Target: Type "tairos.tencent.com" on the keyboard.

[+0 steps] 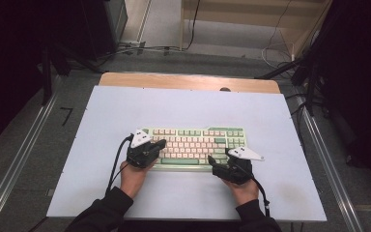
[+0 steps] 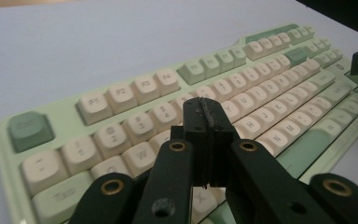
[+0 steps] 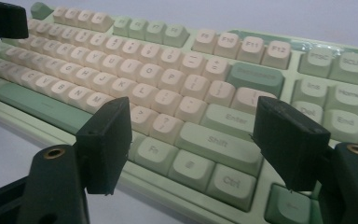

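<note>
Keyboard [image 1: 193,147] in pale green plastic, with cream and green keycaps, lies flat near the middle of a white rectangular table top [image 1: 125,104], its long side running across the table. The person's two hands come to the near edge of the keyboard, one at each end, each holding a black two-jaw gripper.

The left gripper [image 1: 160,143] sits over the keyboard's left end. In the left gripper view its jaws are pressed together with nothing between them, the joined tips [image 2: 204,122] poised above the cream letter keys just below the number row; whether they touch a key cannot be told from these pictures.

The right gripper [image 1: 218,158] sits at the keyboard's near right corner. In the right gripper view its jaws stand spread wide, empty, one black pad [image 3: 106,144] above the keyboard's front edge beside the bottom row and the other above the keys to the right of the Shift and Enter keys. The far end of the keyboard in this view shows the other gripper's black jaw [image 3: 2,19] over its upper left corner
</note>
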### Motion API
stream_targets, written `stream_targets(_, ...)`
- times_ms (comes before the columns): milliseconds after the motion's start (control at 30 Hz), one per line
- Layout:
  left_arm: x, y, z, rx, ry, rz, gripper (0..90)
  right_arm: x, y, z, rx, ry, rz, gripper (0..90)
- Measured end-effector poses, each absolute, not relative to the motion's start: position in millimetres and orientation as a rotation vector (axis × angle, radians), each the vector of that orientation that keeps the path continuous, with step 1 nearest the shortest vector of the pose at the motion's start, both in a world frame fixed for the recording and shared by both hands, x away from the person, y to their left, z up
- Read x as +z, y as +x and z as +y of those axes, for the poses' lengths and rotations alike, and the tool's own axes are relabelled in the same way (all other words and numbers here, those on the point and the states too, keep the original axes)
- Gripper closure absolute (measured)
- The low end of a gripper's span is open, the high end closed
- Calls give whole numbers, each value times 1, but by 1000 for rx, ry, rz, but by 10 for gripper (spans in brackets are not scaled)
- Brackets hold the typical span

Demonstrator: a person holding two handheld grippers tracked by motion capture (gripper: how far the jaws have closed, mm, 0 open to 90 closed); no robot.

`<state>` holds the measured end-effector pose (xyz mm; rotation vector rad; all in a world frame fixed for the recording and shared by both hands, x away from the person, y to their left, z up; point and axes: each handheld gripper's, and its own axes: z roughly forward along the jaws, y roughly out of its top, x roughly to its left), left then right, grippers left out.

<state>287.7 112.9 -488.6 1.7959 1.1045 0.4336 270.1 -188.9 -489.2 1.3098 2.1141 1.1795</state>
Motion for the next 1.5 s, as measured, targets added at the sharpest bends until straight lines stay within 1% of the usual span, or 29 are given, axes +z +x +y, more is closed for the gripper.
stream_targets(133, -491, 294, 102, 428, 1829, 1099, 900, -489, 267, -196, 1172, 1330, 2095, 269)
stream_targets(500, -493, 302, 90, 422, 1832, 1128, 900, -490, 266, -197, 1165, 1331, 2094, 280)
stream_targets(933, -495, 310, 83, 397, 1863, 1169, 900, -489, 267, -194, 1170, 1327, 2103, 288)
stream_targets(1500, -496, 311, 81, 382, 1887, 1173, 900, -490, 268, -195, 1165, 1324, 2105, 290)
